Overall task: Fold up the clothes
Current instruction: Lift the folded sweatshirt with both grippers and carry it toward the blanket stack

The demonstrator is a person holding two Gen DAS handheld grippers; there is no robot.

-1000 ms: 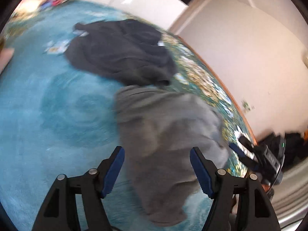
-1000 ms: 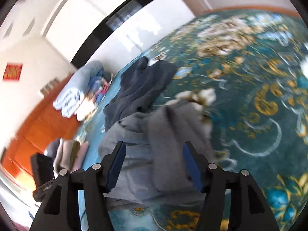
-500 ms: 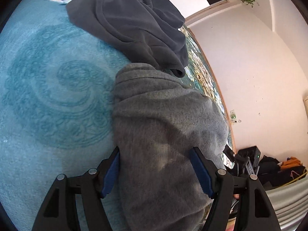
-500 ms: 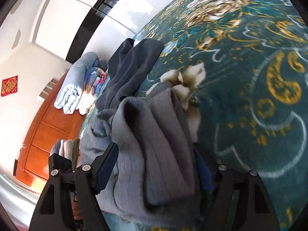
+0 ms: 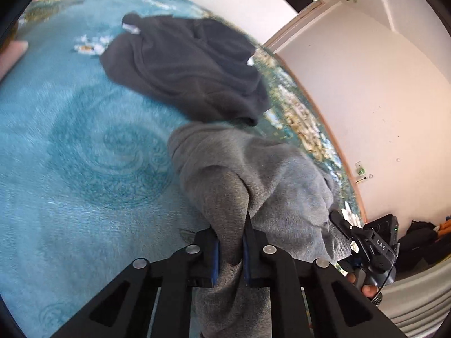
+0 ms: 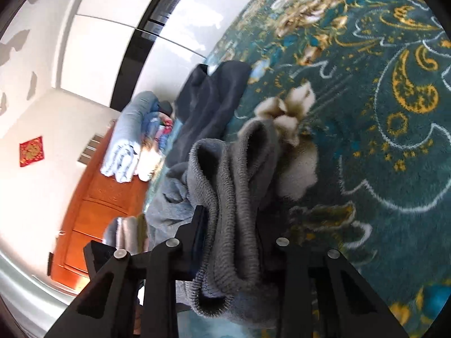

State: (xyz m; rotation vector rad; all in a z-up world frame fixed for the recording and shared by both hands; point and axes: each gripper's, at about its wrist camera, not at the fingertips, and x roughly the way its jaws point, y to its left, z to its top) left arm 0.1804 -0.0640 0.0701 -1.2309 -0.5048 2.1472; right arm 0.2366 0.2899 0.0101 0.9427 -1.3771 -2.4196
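Risk notes: grey garment pinched at both ends

Grey garment [image 5: 270, 186] sits lower centre of the left wrist view, bunched on the teal carpet [image 5: 79, 146]. Left gripper [image 5: 230, 249] is clenched on a thick fold of it, cloth bulging up between the blue pads. Right gripper [image 6: 229, 242] is likewise clamped on a ribbed hem or cuff section of the same garment [image 6: 225, 186], with several layers stacked in the bite.

Dark garment [image 5: 191, 67] lies just beyond, in the upper centre of the left view, its near edge touching or overlapping the grey one; I cannot tell which.

Likely trouble, judged from this:
- Both grips hold bunched layers, not a single edge. Lifting could raise a wad, so the fold comes out lumpy or crooked.
- Thick stack in the right gripper may slip out unevenly, inner layers first, if tension is applied.
- Dark garment may drag along if the grey cloth is pulled away while their edges overlap.
- Pulling the two grippers apart too hard could strain the ribbed hem.
- Pale fluffy patch [image 6: 293, 129] at centre of the right view sits just beside the cloth; whether it is a loose item or part of the carpet pattern, I cannot tell.

Folded stack [image 6: 126, 140] at left of the right view stays well clear.
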